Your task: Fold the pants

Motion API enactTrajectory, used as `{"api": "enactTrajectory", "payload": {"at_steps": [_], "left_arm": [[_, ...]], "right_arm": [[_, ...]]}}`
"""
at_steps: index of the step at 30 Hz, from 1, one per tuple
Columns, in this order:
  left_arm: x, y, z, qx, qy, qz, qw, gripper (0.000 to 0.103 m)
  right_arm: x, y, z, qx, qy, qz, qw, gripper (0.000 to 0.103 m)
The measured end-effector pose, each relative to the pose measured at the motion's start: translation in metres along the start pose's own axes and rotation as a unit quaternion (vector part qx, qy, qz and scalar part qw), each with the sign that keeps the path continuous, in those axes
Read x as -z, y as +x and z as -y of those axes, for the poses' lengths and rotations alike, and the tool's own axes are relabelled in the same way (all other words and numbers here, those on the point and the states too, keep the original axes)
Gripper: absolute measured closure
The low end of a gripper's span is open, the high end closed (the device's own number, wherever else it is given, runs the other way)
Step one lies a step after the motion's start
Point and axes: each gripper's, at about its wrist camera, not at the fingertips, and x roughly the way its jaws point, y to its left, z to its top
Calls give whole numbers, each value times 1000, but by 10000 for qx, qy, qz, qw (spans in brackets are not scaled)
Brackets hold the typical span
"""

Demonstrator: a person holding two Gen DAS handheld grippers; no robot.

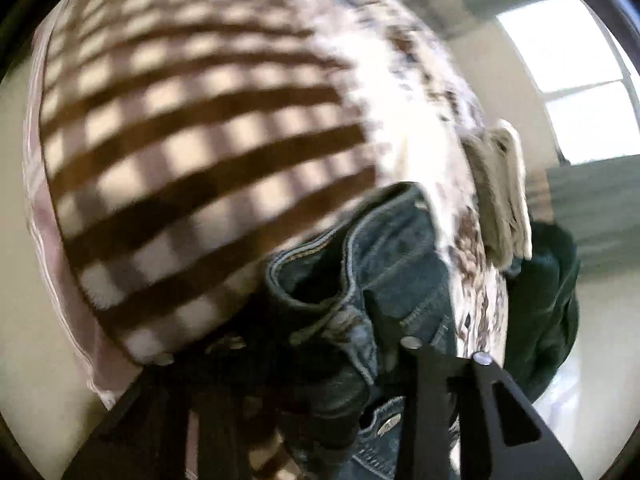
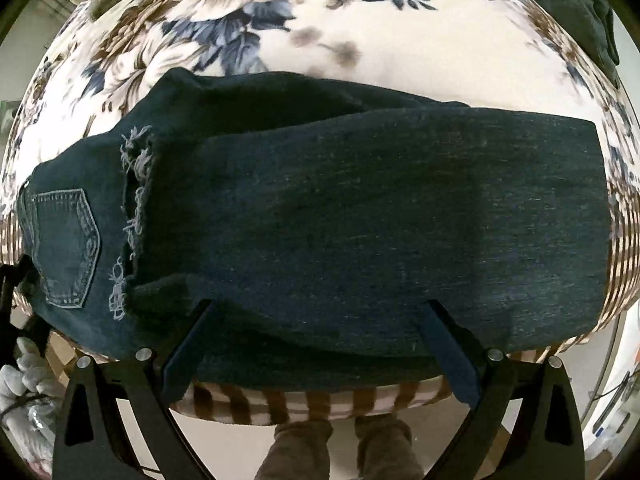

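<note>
Two tongs work on the jeans, which lie folded over on the flowery bed. Left tongs pinch the waist end. Right tongs are spread wide. A hard pull could undo the fold.

A: Bedding?
B: One floral sheet, cream with blue and brown blooms; one brown-and-cream checked blanket beside it.
A: Room?
B: One bright window, daylight entering; pale wall; light floor below the bed's edge.
</note>
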Motion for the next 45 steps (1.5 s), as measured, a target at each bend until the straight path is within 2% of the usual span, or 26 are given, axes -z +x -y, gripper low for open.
{"api": "enactTrajectory", "payload": {"at_steps": [4, 7, 14, 17, 19, 23, 26, 31, 32, 36, 40, 44, 45], "left_arm": [[5, -34, 36, 65, 640, 297, 9975, 82], [12, -60, 72, 230, 1145, 429, 9922, 84], [60, -101, 177, 914, 2400, 486, 9652, 84], [92, -103, 217, 1351, 2634, 171, 9550, 84], [117, -101, 240, 1508, 2789, -11, 9484, 84], [182, -89, 280, 1689, 3209, -481, 9307, 85], [234, -69, 306, 1751, 3504, -895, 9157, 85], [326, -28, 330, 1690, 4081, -1583, 8831, 84], [347, -18, 332, 1626, 4236, -1746, 8738, 84], [405, 13, 332, 1350, 4687, -2142, 8463, 85], [435, 39, 323, 1147, 4973, -2325, 8279, 84], [446, 53, 323, 881, 5079, -2531, 8186, 82], [447, 56, 326, 788, 5094, -2588, 8169, 78]], "right_arm": [[5, -6, 6, -130, 80, 99, 9998, 2], [6, -15, 19, -231, 204, 277, 9991, 2], [11, -39, 78, -438, 802, 629, 9938, 2], [13, -53, 118, -477, 1109, 771, 9897, 2], [18, -67, 145, -503, 1267, 953, 9861, 2], [30, -90, 194, -357, 1418, 1218, 9817, 2], [38, -97, 240, -299, 1720, 1264, 9765, 2], [52, -92, 313, -157, 2399, 1317, 9617, 2], [54, -90, 326, -108, 2526, 1313, 9586, 2], [66, -81, 368, -98, 3001, 1322, 9447, 2], [74, -79, 393, -43, 3253, 1335, 9361, 2], [81, -76, 412, -64, 3427, 1304, 9303, 2], [82, -75, 413, -83, 3433, 1291, 9303, 2]]}}
